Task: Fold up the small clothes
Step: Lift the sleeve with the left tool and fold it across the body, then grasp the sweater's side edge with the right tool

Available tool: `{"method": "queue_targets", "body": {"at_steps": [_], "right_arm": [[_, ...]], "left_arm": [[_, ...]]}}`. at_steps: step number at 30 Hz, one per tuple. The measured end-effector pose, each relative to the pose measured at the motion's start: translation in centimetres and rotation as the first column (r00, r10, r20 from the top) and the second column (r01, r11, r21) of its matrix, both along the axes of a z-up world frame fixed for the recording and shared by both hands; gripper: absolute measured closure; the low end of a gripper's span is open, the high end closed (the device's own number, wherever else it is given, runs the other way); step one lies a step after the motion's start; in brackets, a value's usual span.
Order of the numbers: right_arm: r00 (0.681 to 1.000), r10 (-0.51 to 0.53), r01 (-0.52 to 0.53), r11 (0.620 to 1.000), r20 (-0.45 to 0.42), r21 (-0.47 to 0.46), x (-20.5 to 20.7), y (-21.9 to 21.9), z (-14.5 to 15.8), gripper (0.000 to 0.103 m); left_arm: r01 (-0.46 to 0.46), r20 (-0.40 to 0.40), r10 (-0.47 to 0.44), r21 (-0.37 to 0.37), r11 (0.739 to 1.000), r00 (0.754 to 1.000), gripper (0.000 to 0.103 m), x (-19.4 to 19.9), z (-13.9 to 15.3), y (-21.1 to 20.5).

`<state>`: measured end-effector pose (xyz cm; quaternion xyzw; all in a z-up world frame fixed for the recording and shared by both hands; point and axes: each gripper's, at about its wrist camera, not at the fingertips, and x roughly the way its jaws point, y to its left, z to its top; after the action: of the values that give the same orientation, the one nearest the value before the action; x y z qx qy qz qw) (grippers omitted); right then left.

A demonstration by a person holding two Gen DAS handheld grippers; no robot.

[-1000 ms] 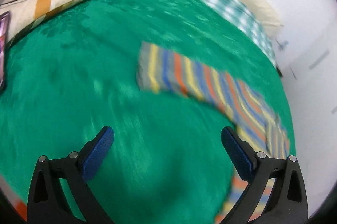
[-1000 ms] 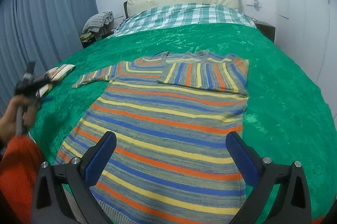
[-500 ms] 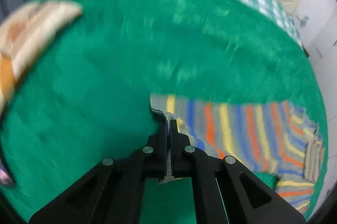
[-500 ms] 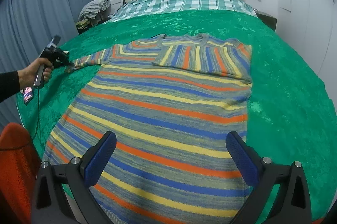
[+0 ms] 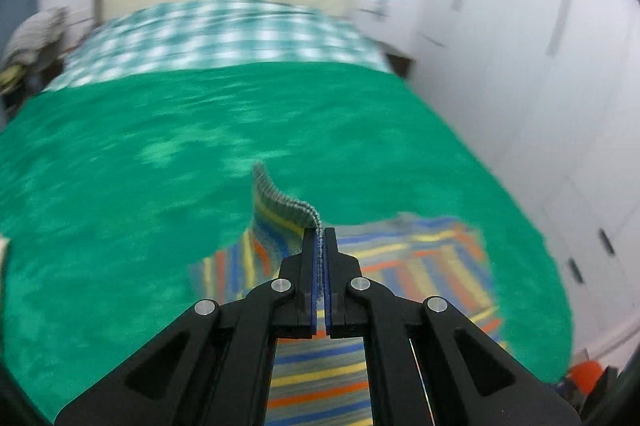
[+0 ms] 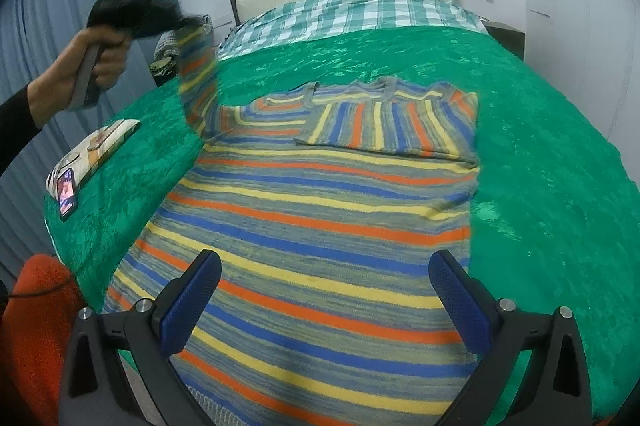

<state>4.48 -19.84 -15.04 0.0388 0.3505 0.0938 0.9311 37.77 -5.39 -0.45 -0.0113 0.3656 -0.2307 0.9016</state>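
So over on the far left of the right wrist view, the left gripper [image 6: 188, 22] is held up in the air by a hand [image 6: 86, 66], and its jaws are clamped tight on the ribbed cuff [image 5: 296, 206] of the left sleeve [image 6: 198, 74]. The sleeve is hung from that pinch, with its long axis running steeply down to the shoulder, where it is joined to the striped sweater [image 6: 320, 226].

The sweater itself is spread flat on the green bedspread [image 6: 540, 166], collar toward the headboard, hem toward the camera. The other sleeve [image 6: 392, 126] is already laid crosswise over the chest, just below the collar.

That's the relation everything hinges on, probably: from the raised cuff, the sweater body lies down and to the right, so the sleeve would have to be carried across and lowered onto the chest, roughly parallel to the sleeve already folded there. The left gripper is clearly the nearer one for that job.

Further right and low, the right gripper [image 6: 326, 300] is hovered over the hem with its jaws spread wide, nothing pinched between them.
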Motion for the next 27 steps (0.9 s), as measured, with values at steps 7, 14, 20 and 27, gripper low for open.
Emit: {"method": "queue_targets", "body": {"at_steps": [7,14,20,27], "right_arm": [[0.999,-0.049,0.05,0.998,-0.002,0.024,-0.4,-1.7,0.3,0.001],[0.996,-0.094,0.093,0.993,0.0,0.069,-0.6,-3.5,0.8,0.001],[0.995,-0.1,0.102,0.991,-0.032,0.087,0.1,-3.7,0.3,0.001],[0.997,-0.008,0.022,0.984,-0.082,0.179,4.5,-3.7,1.4,0.001]], "left_arm": [[0.09,-0.211,-0.09,-0.007,0.996,0.973,0.074,-0.3,-8.7,-11.1],[0.098,-0.247,-0.099,-0.018,0.995,0.964,0.026,-9.0,-12.8,-6.5],[0.001,-0.247,0.014,0.059,0.998,0.969,0.023,-17.1,-15.2,2.0],[-0.13,-0.229,0.137,0.047,0.99,0.964,0.023,-19.0,-16.1,7.2]]}}
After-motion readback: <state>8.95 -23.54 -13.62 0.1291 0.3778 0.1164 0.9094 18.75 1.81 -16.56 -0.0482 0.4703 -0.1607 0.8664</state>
